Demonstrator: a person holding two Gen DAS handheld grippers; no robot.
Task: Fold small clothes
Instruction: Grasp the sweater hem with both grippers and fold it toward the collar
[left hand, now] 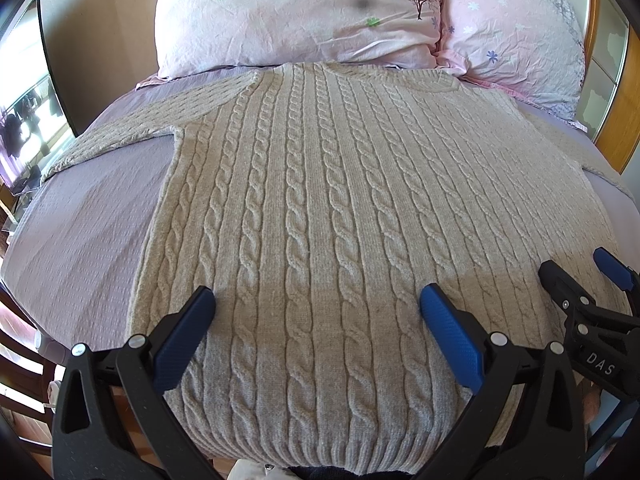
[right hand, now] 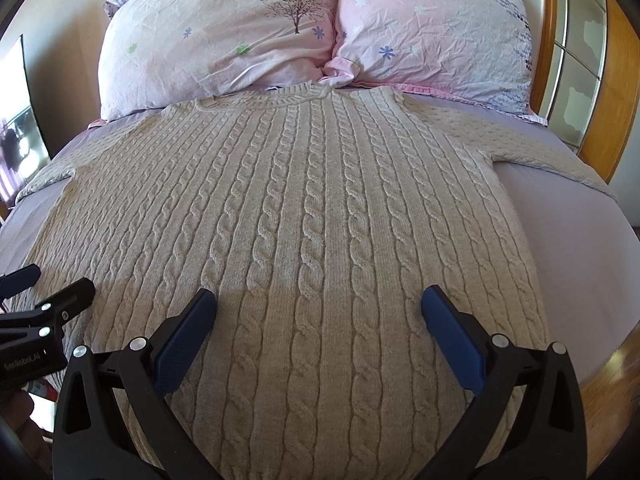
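A beige cable-knit sweater [left hand: 320, 200] lies flat on the bed, collar toward the pillows, hem nearest me, sleeves spread out to both sides. It also fills the right wrist view [right hand: 304, 220]. My left gripper [left hand: 316, 300] is open and empty, hovering over the sweater's lower left part. My right gripper [right hand: 318, 300] is open and empty over the lower right part. The right gripper also shows at the right edge of the left wrist view [left hand: 576, 268]. The left gripper also shows at the left edge of the right wrist view [right hand: 52, 280].
The bed has a lilac sheet [left hand: 80, 232]. Two pink flowered pillows [left hand: 296, 16] [right hand: 432, 28] lie at the head. A wooden headboard with glass panels [right hand: 588, 60] stands at the right. A mirror or screen [left hand: 28, 100] stands at the left.
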